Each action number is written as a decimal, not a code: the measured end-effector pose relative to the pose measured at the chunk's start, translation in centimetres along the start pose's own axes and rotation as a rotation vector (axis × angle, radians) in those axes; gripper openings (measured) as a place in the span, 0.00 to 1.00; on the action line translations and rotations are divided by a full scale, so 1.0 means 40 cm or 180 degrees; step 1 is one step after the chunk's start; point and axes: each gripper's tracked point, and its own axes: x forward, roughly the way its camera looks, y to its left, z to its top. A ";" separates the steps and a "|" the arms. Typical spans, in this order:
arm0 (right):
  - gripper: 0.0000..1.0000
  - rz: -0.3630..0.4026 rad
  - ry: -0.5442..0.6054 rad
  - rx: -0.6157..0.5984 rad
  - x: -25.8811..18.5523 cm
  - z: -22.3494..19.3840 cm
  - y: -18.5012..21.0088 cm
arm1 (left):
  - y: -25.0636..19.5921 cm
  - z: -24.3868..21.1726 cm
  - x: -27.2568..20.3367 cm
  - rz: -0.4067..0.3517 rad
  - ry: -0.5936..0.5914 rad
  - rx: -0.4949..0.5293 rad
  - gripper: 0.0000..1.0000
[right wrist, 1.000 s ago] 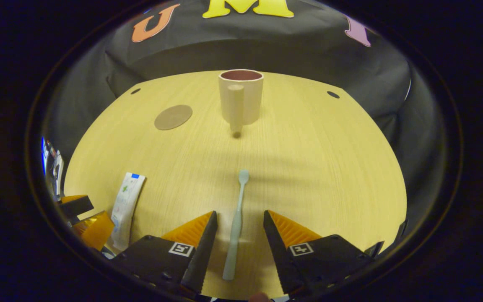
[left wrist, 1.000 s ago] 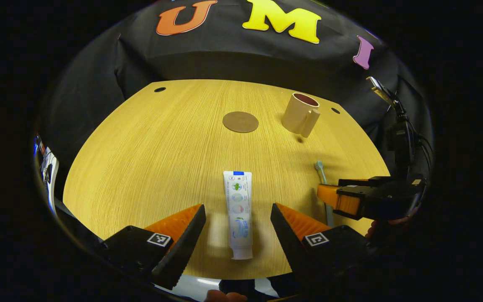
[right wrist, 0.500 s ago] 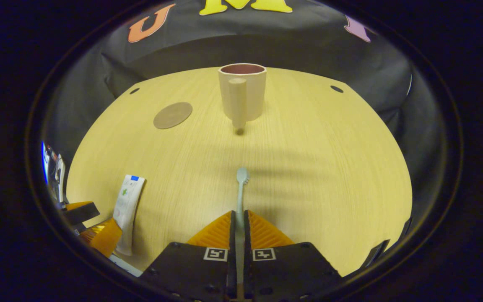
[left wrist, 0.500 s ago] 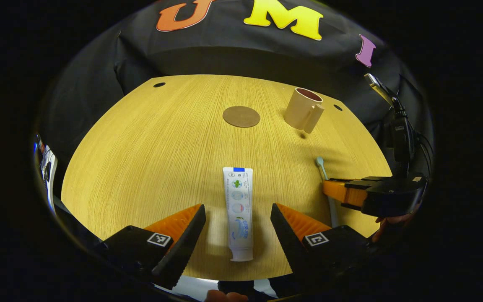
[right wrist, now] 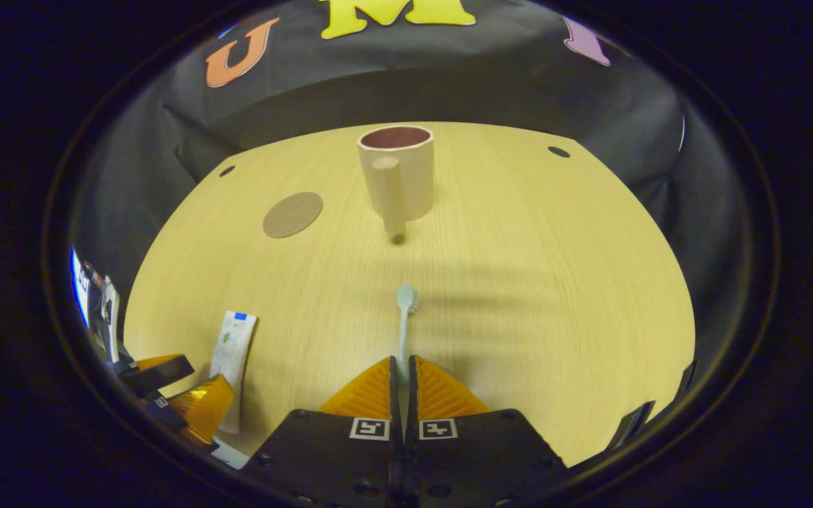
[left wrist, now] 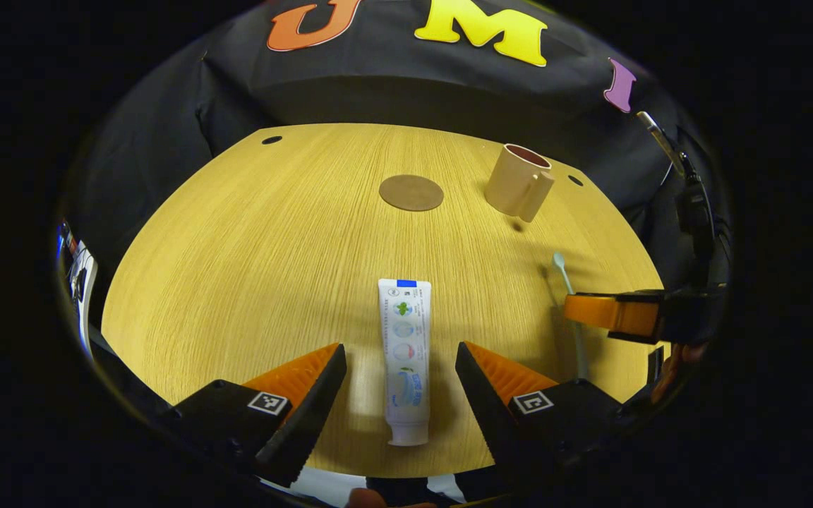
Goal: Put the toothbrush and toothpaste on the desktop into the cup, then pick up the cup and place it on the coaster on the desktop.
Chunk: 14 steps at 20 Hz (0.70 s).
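Toothbrush (right wrist: 404, 317) sits clamped by its handle between the closed right tongs (right wrist: 402, 363), bristle end pointing toward the cup (right wrist: 397, 171). Whether it has left the counter (right wrist: 533, 282) I cannot tell for sure; in the left gripper view the right tongs (left wrist: 593, 310) sit above the brush's stem. Cup stands upright on the counter with its handle facing the brush, and nothing shows above its rim. Coaster (right wrist: 293, 214) lies bare just to the left of the cup, apart from it. Toothpaste (left wrist: 405, 353) lies flat on the counter, nearer than the cup and well to the left of the brush, between the spread fingers of the left tongs (left wrist: 401, 370), which touch nothing. By my reading the brush is gripped for its trip to the cup; the paste, then the cup's move to the coaster, remain.
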 end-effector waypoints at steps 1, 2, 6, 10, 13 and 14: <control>0.00 0.0002 -0.0026 0.0025 -0.011 0.008 -0.004 | 0.000 -0.001 0.006 0.0000 0.0005 0.0013 1.00; 0.01 0.0001 -0.0051 0.0036 -0.018 0.014 -0.007 | 0.001 -0.004 0.012 0.0002 -0.0001 0.0032 1.00; 0.00 -0.0012 -0.0140 0.0042 -0.052 0.035 -0.023 | 0.004 -0.017 0.038 0.0030 0.0044 0.0059 0.88; 0.01 -0.0026 -0.0183 0.0046 -0.073 0.046 -0.034 | 0.000 -0.026 0.051 0.0030 0.0088 0.0050 0.75; 0.01 -0.0033 -0.0215 0.0036 -0.086 0.057 -0.039 | 0.007 -0.021 0.061 0.0059 0.0071 0.0078 0.69; 0.01 -0.0033 -0.0233 0.0031 -0.090 0.062 -0.041 | 0.007 -0.019 0.060 0.0065 0.0074 0.0094 0.67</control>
